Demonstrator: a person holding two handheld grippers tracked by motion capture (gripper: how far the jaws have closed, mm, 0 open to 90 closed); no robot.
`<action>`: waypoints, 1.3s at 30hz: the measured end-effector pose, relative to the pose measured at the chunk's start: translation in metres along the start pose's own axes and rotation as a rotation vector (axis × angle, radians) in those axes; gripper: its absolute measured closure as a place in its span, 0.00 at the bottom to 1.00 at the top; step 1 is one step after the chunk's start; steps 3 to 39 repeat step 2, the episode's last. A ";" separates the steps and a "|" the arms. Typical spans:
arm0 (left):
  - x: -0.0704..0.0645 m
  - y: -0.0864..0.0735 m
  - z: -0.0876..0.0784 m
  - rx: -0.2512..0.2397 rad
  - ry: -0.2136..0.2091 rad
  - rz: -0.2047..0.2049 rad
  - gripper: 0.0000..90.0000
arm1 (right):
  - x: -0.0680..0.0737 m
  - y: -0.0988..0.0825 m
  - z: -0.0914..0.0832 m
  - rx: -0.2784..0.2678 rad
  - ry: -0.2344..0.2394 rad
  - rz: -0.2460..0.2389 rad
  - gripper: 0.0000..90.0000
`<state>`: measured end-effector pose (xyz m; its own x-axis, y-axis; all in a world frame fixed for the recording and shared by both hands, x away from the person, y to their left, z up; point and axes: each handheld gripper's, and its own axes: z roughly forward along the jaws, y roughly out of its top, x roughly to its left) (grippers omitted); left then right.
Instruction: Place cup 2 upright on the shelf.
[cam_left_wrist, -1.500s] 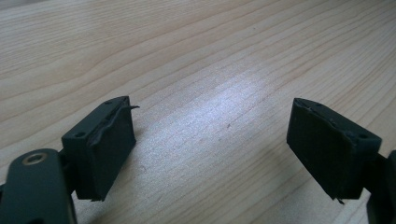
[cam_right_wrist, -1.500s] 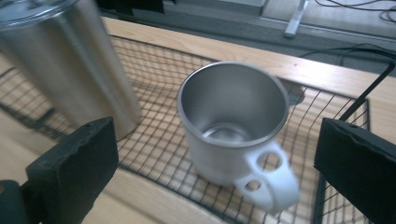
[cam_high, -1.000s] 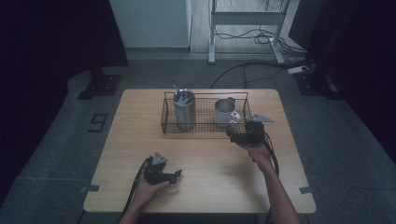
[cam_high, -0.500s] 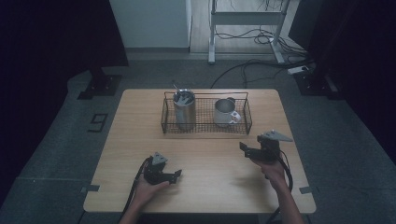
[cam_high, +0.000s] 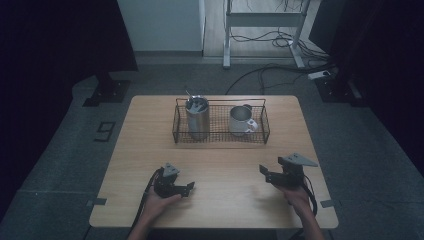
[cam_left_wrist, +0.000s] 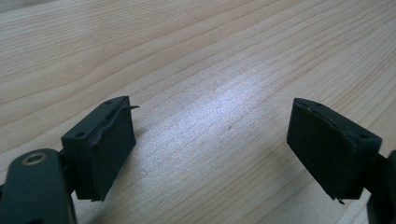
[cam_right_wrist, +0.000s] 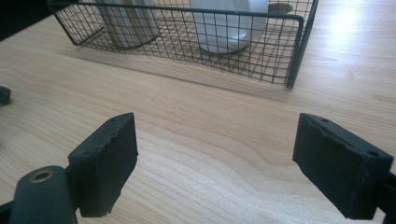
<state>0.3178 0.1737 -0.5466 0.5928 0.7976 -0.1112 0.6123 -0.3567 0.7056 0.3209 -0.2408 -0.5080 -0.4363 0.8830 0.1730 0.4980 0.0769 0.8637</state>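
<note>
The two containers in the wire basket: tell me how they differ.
The tall steel tumbler stands at the left end of the wire basket; the white mug stands right of the middle. The tumbler is taller and narrower, the mug shorter and wider. The mug has a side handle; the tumbler shows none. Something thin sticks up out of the tumbler, while the mug looks empty. Both stand upright inside the basket, apart from each other.

The high view is dim and bluish, its edges falling into black. Both gripper views are bright and sharp, with soft glare on the pale wooden tabletop (cam_left_wrist: 224, 107) and faint shadows.
</note>
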 end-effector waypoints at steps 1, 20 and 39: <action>0.000 0.000 0.000 0.000 -0.001 0.000 0.17 | 0.000 0.000 0.000 -0.002 0.000 0.003 0.15; 0.001 0.000 0.000 0.000 -0.002 0.000 0.17 | 0.000 0.000 0.001 -0.002 -0.001 0.002 0.15; 0.001 0.000 0.000 0.000 -0.002 0.000 0.17 | 0.000 0.000 0.001 -0.002 -0.001 0.002 0.15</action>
